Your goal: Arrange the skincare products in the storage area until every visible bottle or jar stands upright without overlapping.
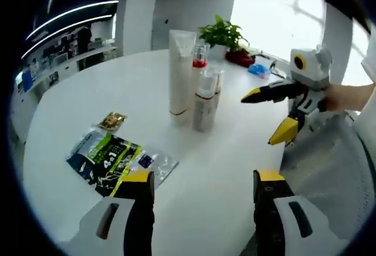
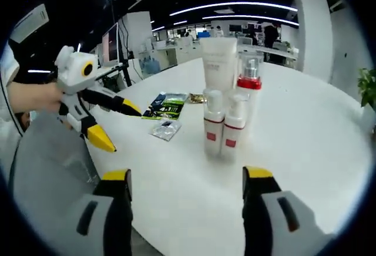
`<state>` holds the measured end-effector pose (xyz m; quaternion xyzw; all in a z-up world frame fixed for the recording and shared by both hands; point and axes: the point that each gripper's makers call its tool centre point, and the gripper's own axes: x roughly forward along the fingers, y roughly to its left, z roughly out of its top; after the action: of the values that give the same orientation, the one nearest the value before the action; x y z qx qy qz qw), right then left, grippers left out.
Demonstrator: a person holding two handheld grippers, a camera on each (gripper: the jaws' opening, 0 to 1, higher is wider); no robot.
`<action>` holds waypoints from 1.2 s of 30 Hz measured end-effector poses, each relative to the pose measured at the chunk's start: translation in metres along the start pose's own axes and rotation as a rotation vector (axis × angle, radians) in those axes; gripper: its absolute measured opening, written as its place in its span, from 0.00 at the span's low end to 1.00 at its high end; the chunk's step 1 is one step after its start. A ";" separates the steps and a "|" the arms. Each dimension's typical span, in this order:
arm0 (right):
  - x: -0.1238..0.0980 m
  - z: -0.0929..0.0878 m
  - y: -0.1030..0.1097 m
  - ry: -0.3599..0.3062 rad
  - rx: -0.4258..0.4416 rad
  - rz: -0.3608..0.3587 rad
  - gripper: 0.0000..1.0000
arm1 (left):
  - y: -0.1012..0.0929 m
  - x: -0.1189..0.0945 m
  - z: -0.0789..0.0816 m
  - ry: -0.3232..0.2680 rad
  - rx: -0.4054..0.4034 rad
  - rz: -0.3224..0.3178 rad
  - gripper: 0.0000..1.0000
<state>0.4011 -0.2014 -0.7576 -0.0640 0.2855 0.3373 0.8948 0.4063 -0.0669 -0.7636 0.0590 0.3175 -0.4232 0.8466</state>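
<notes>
**Bottles stand grouped mid-bench, both tools released**

A broad white round bench (image 1: 117, 91) carries everything. In the left gripper view it stretches away toward a bright window; in the right gripper view it runs back toward a dim office with ceiling light strips.

Near the bench's middle stands a tight group of skincare products, all upright. The tallest is a white tube (image 1: 180, 71) set on its cap. Just beside it is a clear bottle with a red band (image 1: 200, 56). In front of these, in the right gripper view, two small white pump bottles (image 2: 223, 124) with red labels stand side by side, close together or touching.

Flat on the bench, apart from the group, lie a dark and green sachet (image 1: 103, 156), a small silver sachet (image 1: 154, 163) just beside it, and a small gold packet (image 1: 111, 121) nearer the bottles.

A potted green plant (image 1: 222, 33) sits at the far edge by the window, with a blue item (image 1: 257, 70) near it.

The left tool (image 1: 202, 185) hovers over the near bench, its yellow-tipped jaws spread wide and holding nothing. The right tool (image 2: 185, 182) likewise is released, its jaws apart and empty, pointing toward the pump bottles. A hand (image 1: 343, 98) grips the right tool at the bench's side.
</notes>
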 end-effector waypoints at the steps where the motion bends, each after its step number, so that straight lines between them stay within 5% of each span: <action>1: -0.001 -0.001 0.001 0.001 0.003 0.002 0.78 | 0.000 -0.002 -0.002 0.002 -0.004 0.006 0.70; 11: -0.007 0.000 0.010 -0.014 0.033 0.014 0.89 | 0.008 -0.024 -0.008 0.003 -0.059 0.080 0.89; 36: -0.030 0.022 0.021 -0.088 0.119 -0.025 1.00 | 0.021 -0.074 -0.026 -0.039 -0.165 0.113 0.97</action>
<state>0.3792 -0.1957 -0.7214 0.0005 0.2648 0.3109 0.9128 0.3773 0.0064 -0.7440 -0.0015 0.3309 -0.3480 0.8772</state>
